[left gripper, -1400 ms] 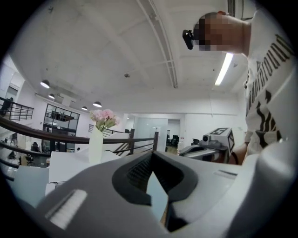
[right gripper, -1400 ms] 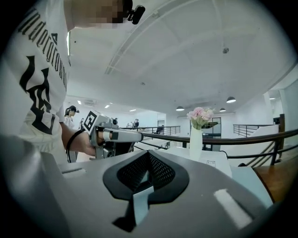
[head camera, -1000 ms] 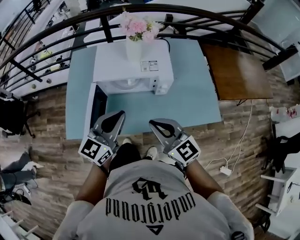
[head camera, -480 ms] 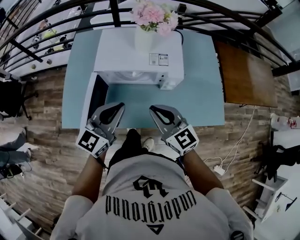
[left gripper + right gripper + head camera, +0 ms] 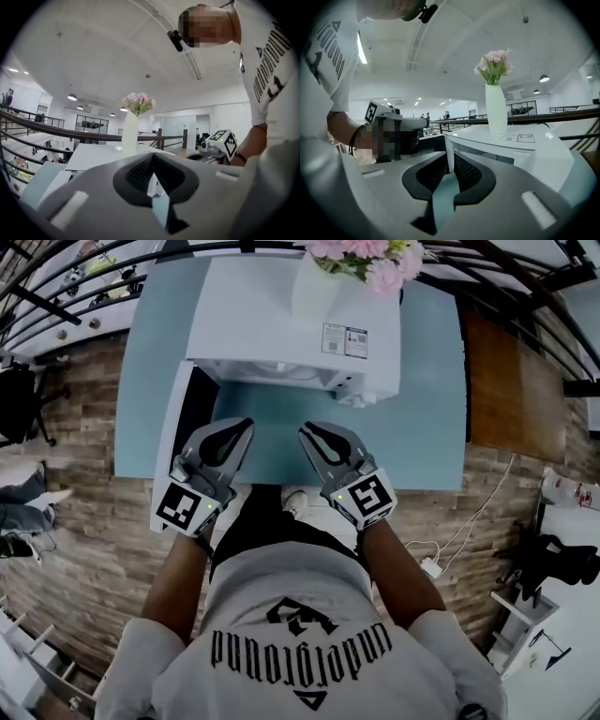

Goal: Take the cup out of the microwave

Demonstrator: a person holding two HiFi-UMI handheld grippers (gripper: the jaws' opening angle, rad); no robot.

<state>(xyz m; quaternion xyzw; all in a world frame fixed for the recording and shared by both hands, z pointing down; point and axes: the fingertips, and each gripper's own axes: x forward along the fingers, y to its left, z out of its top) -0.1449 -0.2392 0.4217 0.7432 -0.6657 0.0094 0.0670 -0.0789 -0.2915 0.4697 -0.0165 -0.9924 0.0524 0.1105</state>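
The white microwave [image 5: 281,306] stands on the light blue table [image 5: 403,427], its door [image 5: 178,427] swung open to the left. No cup shows; the cavity is hidden from above. My left gripper [image 5: 242,427] [image 5: 153,161] hangs over the table's near edge by the door, with its jaws together and nothing in them. My right gripper [image 5: 307,430] [image 5: 450,168] is level with it, in front of the microwave's opening. Its jaws are opening, a slim gap shows, and nothing is between them. In the right gripper view the microwave [image 5: 520,145] is close ahead.
A white vase [image 5: 314,287] of pink flowers [image 5: 370,254] stands on the microwave's top. A brown wooden table [image 5: 511,381] adjoins at the right, and a dark railing [image 5: 525,287] runs behind. A cable and plug strip [image 5: 427,568] lie on the plank floor.
Both grippers have come forward and down, from in front of the table to over its near edge. The microwave and table now sit closer in the head view.
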